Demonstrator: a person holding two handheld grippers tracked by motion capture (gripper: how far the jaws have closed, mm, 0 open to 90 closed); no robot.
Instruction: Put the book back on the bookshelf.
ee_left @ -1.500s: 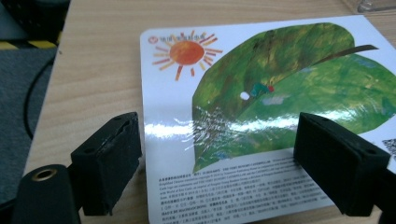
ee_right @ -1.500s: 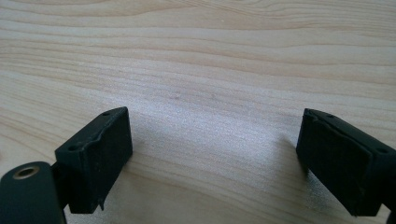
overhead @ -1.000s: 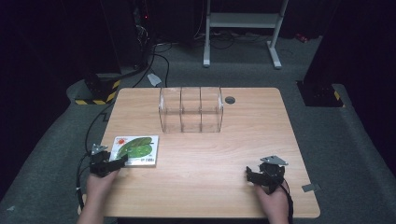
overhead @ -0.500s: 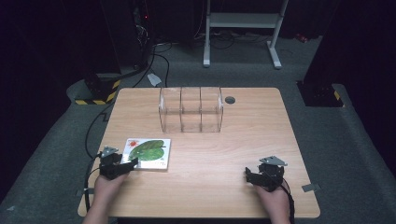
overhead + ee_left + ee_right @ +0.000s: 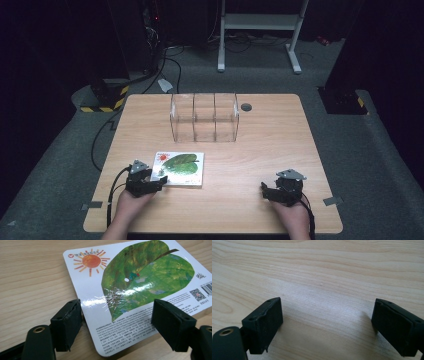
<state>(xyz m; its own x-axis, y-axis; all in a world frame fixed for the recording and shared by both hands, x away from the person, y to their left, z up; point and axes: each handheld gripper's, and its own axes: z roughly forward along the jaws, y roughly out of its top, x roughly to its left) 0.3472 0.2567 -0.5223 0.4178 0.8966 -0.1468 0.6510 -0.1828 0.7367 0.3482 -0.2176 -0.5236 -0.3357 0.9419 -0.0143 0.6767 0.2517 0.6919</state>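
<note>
A board book [image 5: 180,167] with a green leaf and an orange sun on its cover [image 5: 140,277] lies flat on the wooden table [image 5: 260,150], left of the middle near the front. My left gripper [image 5: 159,179] is at the book's near left corner. Its jaws have just been closing, and that corner sits between them [image 5: 117,315], with one pad against the short edge and the other against the long edge. My right gripper [image 5: 267,192] rests at the front right, jaws wide apart over bare wood [image 5: 325,317], with nothing between them.
A clear plastic box [image 5: 204,117] with three compartments stands at the middle back of the table. A small round dark hole [image 5: 245,106] sits to its right. Dark floor, cables and a white metal stand [image 5: 260,30] lie beyond the far edge.
My left gripper has slid to the right along the front of the table, and the book has moved right with it. The right gripper has stayed where it was.
</note>
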